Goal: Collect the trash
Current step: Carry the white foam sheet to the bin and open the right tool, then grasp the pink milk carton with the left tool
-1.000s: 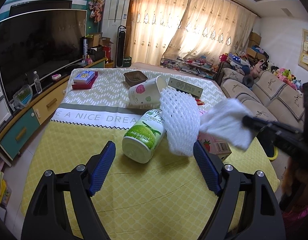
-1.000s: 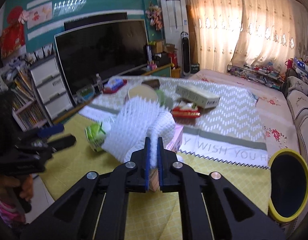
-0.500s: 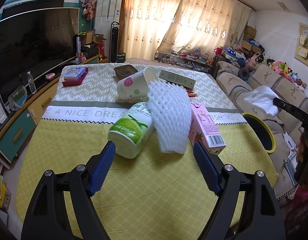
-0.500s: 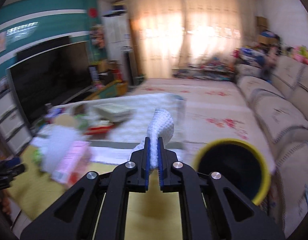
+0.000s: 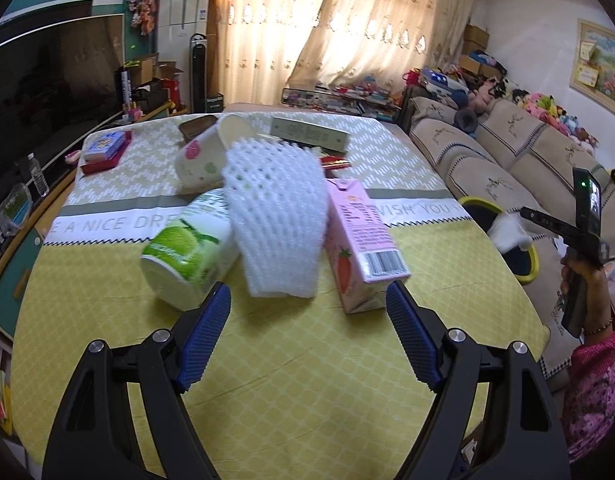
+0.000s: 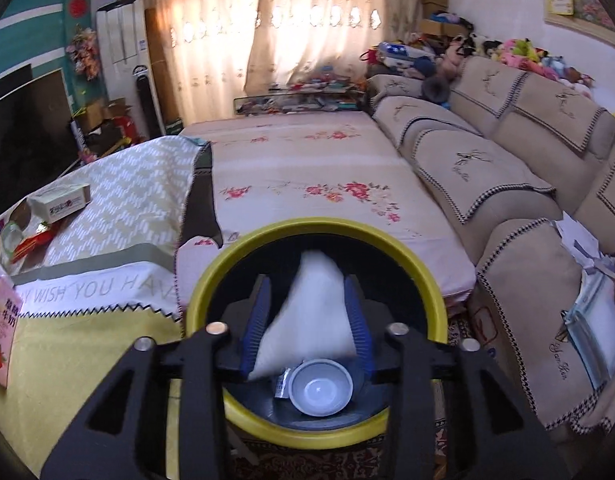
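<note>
a beige sofa (image 6: 507,152) heaped with what look like plush toys (image 6: 519,50), beside curtains (image 6: 267,28).

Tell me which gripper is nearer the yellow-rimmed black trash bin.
Right. The right gripper hangs directly over the yellow-rimmed black trash bin, jaws opening around a white foam wad. The left gripper is over the table by the white foam net.

Yellow-rimmed bin (image 6: 211,280), white foam net (image 5: 273,216)

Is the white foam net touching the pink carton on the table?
Touching. The left wrist view shows the white foam net overlapping and resting against the pink carton, no gap.
</note>
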### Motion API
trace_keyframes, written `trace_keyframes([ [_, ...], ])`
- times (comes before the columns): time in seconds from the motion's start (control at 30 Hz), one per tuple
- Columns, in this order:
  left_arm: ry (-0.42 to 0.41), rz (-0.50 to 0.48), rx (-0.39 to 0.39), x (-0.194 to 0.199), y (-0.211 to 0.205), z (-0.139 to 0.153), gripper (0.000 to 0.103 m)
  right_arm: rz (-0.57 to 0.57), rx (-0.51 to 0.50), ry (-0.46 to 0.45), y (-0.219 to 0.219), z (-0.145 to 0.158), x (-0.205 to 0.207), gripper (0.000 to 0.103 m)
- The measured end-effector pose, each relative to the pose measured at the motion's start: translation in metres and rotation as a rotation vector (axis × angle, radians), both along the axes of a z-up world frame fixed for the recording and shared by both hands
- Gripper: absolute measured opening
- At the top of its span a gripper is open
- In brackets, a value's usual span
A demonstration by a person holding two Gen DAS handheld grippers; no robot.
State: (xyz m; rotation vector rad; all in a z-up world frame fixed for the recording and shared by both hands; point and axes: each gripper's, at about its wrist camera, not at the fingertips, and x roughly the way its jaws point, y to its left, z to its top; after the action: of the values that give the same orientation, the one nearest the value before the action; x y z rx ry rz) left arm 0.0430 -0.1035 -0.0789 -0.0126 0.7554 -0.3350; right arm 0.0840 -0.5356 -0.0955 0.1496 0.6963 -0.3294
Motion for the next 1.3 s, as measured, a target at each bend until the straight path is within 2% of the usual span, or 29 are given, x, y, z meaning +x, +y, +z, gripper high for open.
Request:
trace_keyframes([
  [0.53, 0.036, -0.105, 0.034, 0.011, -0.055, -0.013, 0.079, 0.043, 0.086, -0.060, 0.020, 0.003, -0.022, 0.042],
  [0.77, 0.055, -0.059, 0.062, 0.027, -0.076, -0.023, 0.076, 0.070, 0.123, -0.065, 0.025, -0.001, -0.025, 0.042],
  [0.87, 0.062, -0.047, 0.067, 0.035, -0.083, -0.026, 0.068, 0.073, 0.136, -0.069, 0.024, -0.002, -0.026, 0.042],
  [1.1, 0.095, -0.020, 0.077, 0.054, -0.091, -0.037, 0.059, 0.063, 0.160, -0.070, 0.017, -0.006, -0.026, 0.043],
  [1.17, 0.101, -0.013, 0.078, 0.057, -0.091, -0.040, 0.048, 0.064, 0.163, -0.068, 0.016, -0.008, -0.026, 0.043],
  [1.3, 0.109, -0.002, 0.063, 0.060, -0.087, -0.043, 0.045, 0.064, 0.172, -0.065, 0.016, -0.010, -0.025, 0.043],
])
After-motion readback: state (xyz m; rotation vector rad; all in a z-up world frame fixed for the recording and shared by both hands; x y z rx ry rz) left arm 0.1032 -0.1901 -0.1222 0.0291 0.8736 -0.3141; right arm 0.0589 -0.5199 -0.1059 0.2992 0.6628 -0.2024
